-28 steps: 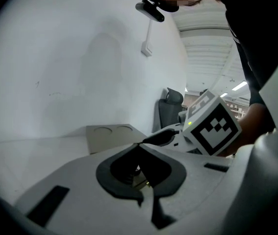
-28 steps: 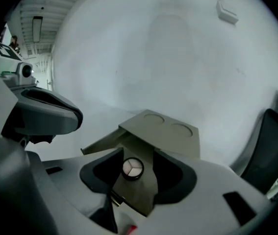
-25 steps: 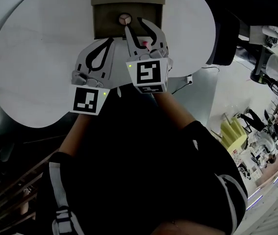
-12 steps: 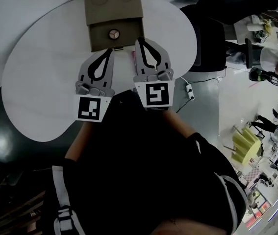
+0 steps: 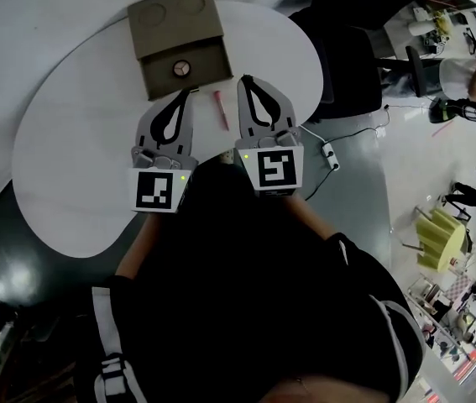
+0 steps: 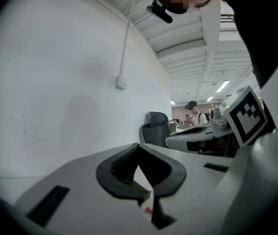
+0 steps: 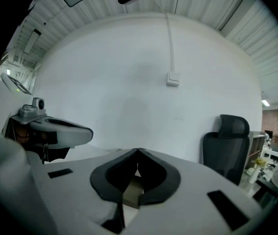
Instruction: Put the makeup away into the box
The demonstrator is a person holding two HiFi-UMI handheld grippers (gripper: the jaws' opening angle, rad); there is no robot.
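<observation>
Starting at the left: one white counter (image 5: 70, 141), rounded at the edge. At its far side, one brown box (image 5: 164, 22), lying open, lid folded back with two round hollows in it. One small round compact (image 5: 181, 68) sitting in the front tray of that box.

On to the left gripper (image 5: 186, 93), over the counter just in front of the box, pointing at it. Fingers pressed together at the tips, nothing pinched. Seen from the left gripper view, one box corner and a speck of pink showing through the loop below the closed tips.

Next along, one pink stick of makeup (image 5: 221, 109), flat on the counter, outside the box. Just beside the box's front edge, between the two grippers, touching neither.

Then the right gripper (image 5: 249, 81), level with its partner, beside the box's right front corner. Fingers squeezed together too, empty; through the right gripper view, only a patch of brown box behind the closed tips.

Off the counter to the right: one black office chair (image 5: 347, 65), one white power strip (image 5: 327, 153) on the floor.
</observation>
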